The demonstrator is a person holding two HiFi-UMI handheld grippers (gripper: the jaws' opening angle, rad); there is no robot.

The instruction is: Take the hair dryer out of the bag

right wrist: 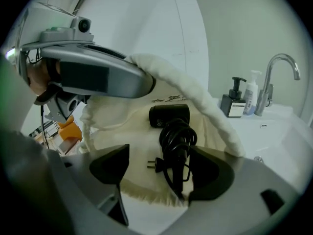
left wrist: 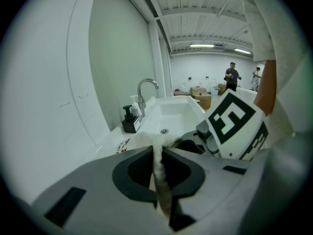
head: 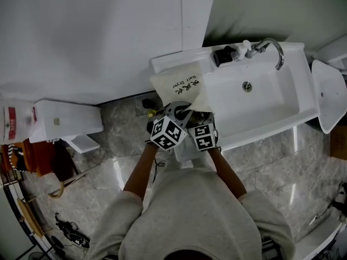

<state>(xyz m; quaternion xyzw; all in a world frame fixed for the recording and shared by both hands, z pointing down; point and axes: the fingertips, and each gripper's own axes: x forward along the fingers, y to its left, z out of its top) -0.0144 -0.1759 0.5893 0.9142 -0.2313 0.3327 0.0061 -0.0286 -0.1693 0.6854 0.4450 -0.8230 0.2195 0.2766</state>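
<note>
A cream cloth bag [head: 179,84] with black print lies on the white counter left of the sink. My left gripper [left wrist: 159,155] is shut on the bag's upper edge [left wrist: 157,148] and holds the mouth up. In the right gripper view the black hair dryer [right wrist: 168,115] lies inside the open bag [right wrist: 122,126], with its coiled cord [right wrist: 177,140] and plug [right wrist: 152,165] nearer to me. My right gripper [right wrist: 159,166] stands wide open at the bag's mouth, the cord between its jaws and no pad pressing on it. In the head view both marker cubes [head: 167,133] sit side by side before the bag.
The sink basin [head: 255,93] with a chrome faucet [head: 274,50] lies right of the bag. A black soap dispenser [right wrist: 232,103] and a white bottle [right wrist: 252,93] stand by the faucet. A white cabinet [head: 65,121] stands at the left. People [left wrist: 232,75] stand far off.
</note>
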